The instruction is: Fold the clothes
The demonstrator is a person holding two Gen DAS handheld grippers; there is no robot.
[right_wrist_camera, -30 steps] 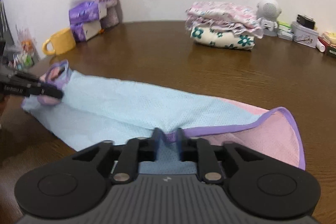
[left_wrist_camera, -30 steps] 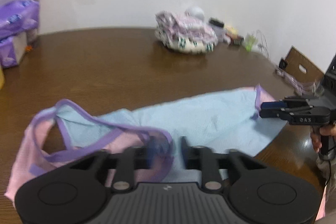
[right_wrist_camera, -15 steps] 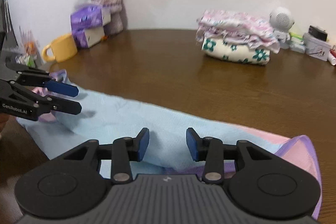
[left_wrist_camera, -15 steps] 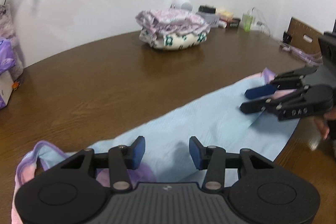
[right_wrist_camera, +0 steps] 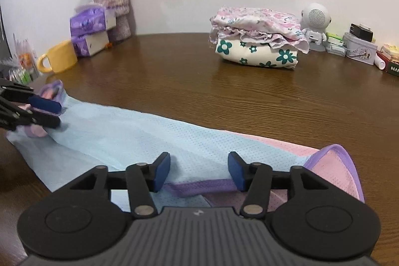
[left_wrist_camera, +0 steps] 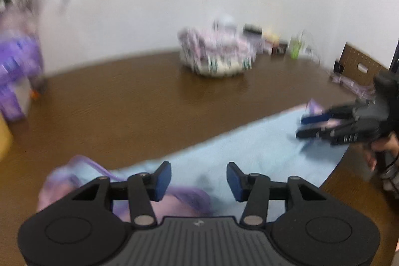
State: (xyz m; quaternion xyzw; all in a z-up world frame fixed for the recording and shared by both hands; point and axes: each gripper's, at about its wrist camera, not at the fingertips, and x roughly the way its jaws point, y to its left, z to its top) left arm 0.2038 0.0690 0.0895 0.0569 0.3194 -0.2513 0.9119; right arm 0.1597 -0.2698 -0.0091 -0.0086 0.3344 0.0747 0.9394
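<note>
Across the brown bench (right_wrist_camera: pixel 249 101) lies the garment (right_wrist_camera: pixel 139 136), folded into a long band near our edge. We judge it light, limp and a little slippery, a thin mesh that will sag and slide unless taken at the bound edges or corners. It is pale blue with pink panels and purple trim (right_wrist_camera: pixel 199 187). Our left tool (left_wrist_camera: pixel 198 177) and right tool (right_wrist_camera: pixel 199 171) both stand spread, jaws having just opened, cloth lying under them but pinched by neither. The right sits over the trim; the left over the strap end.
</note>
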